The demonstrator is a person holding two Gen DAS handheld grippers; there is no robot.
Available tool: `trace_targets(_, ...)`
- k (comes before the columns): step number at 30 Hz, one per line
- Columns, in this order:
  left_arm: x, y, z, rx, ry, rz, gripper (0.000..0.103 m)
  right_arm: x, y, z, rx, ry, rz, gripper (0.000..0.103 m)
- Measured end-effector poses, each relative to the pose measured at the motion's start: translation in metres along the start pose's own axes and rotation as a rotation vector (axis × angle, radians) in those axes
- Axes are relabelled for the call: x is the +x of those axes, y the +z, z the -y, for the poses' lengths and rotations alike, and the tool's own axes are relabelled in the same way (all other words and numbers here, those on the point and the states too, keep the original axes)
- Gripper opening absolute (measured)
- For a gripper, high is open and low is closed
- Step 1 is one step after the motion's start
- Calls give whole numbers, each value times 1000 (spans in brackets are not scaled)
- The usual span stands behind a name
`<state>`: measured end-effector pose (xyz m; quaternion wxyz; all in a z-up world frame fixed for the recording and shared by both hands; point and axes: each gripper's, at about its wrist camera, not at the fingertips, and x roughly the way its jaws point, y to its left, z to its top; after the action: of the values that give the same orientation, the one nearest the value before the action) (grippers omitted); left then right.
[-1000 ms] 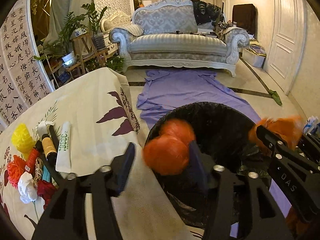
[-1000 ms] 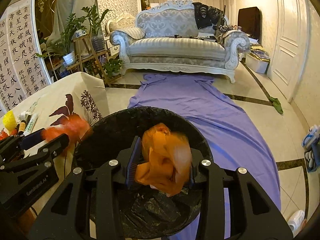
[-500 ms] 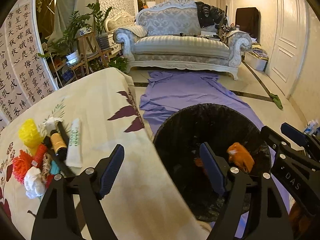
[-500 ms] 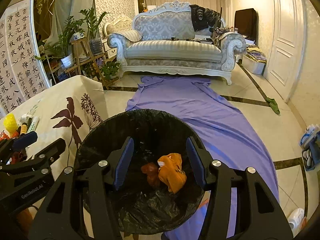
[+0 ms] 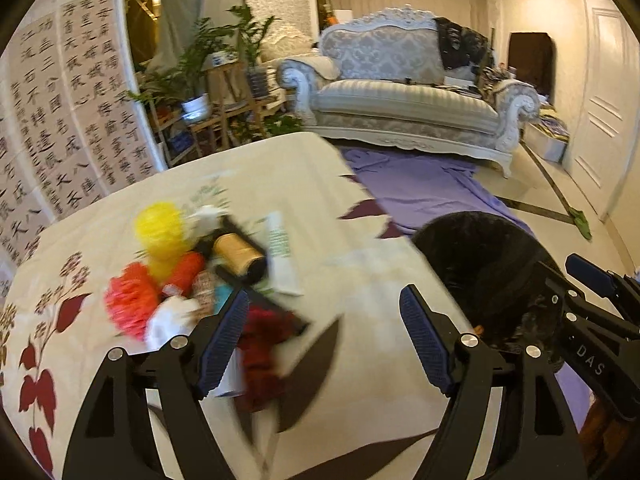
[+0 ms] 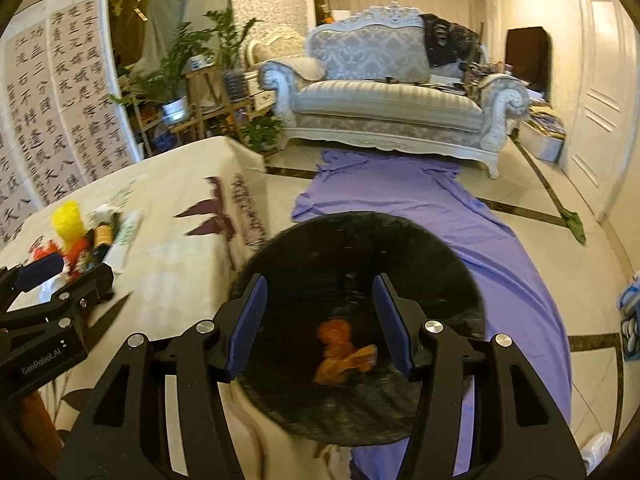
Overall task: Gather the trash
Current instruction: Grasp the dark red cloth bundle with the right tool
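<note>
Motion blur softened much of both views, and the heap of small items on the cream leaf-printed cloth surface point(image 5: 304, 184) could be only partly identified. A yellow tufted ball point(image 5: 160, 228), a gold thread spool point(image 5: 238, 254), a white tube with green print point(image 5: 280, 256), a red-orange pompom point(image 5: 130, 306) and dark red yarn point(image 5: 262, 356) were legible; the rest merged together.

The left gripper point(image 5: 326, 346) had its blue-padded fingers point(image 5: 222, 340) spread wide and empty above the surface. The dark red yarn lay just beside the left finger, partly hidden behind it.

The right gripper point(image 6: 322, 320) hung over the round black-lined trash bin point(image 6: 460, 280), fingers apart and holding nothing. Crumpled orange trash point(image 6: 342, 350) lay at the bin bottom, seen between and below the fingers, apart from them. The bin's near rim was cut off by the gripper body.
</note>
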<state>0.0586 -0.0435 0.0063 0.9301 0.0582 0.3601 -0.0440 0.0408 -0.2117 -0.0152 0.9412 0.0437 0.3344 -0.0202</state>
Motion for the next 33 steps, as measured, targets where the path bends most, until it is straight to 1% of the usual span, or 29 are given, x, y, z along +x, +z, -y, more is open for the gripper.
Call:
trace_targets(10, -15, -19, -61, -78, 88, -8, 76, -7, -1, -60, -85, 93, 0, 54)
trace_targets(21, -22, -45, -127, -160, 199, -36, 76, -7, -3, -124, -187, 196, -25, 54)
trace_targets(28, -18, -51, -152, -203, 225, -50, 76, -3, -10, -164, -252, 252, -62, 54)
trace_targets(29, -17, -52, -154, -205, 226, -51, 76, -2, -12, -170, -262, 255, -68, 53)
trace_targets(32, -15, -53, -159, -211, 220, -57, 76, 6, -18, -182, -287, 256, -107, 41)
trace_targets(33, -14, -53, -160, -211, 218, -58, 76, 9, -19, -185, -288, 257, -118, 41)
